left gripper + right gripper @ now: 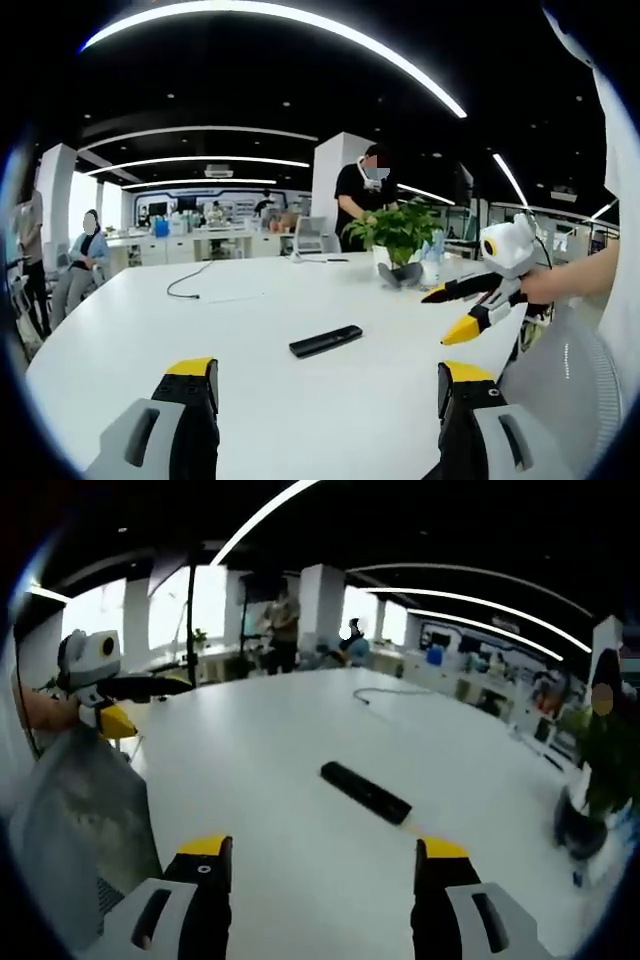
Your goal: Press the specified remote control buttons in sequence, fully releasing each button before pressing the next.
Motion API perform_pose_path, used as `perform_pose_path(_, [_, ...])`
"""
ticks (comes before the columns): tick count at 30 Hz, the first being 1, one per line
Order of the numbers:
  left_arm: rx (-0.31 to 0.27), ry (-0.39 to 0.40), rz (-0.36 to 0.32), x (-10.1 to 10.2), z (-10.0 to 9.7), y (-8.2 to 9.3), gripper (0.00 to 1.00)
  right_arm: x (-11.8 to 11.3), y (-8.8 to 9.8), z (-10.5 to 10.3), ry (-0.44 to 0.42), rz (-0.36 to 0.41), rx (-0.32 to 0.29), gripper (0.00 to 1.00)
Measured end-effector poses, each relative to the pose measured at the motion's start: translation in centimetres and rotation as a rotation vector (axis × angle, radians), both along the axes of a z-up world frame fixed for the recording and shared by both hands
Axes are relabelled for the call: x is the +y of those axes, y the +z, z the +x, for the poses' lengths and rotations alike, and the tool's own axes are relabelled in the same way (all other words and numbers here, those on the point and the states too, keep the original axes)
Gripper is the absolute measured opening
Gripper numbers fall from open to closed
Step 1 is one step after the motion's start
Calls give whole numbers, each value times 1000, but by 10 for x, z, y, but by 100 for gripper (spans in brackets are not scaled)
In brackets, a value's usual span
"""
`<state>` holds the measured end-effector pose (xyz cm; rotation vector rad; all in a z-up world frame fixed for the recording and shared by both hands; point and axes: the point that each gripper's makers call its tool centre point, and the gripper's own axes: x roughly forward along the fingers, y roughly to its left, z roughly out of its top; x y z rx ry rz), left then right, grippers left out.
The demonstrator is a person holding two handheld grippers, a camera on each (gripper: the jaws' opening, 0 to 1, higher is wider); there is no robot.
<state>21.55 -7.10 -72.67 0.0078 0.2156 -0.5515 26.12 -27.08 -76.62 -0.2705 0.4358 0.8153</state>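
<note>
Left fingers [325, 395] spread, holding nothing. Right fingers [318, 875] spread too, also empty. Remote [326, 341] flat on white desk [150, 330], ahead of both pairs, untouched. Long axis slanting across each view, not in line with either pair. Seemingly a shade nearer the right fingers. Plant [397, 232] beyond remote, well apart; cable [190, 282] farther off.

Buttons on the remote control [326, 341], too small to discern; potted plant [598, 770] edge-cropped.

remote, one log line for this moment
remote: flat on table, untouched | left tool: open, off remote | right tool: open, off remote
</note>
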Motion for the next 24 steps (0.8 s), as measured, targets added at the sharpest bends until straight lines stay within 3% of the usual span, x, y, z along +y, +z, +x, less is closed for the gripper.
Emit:
perform_pose_path(15, [5,19,-15,3,2,1,94,-33,17,-25,-129,70,-23,70])
perform_pose_path(24, [9,33,-19,6,2,0,95,-35,25,-38,-160,150,-43,72])
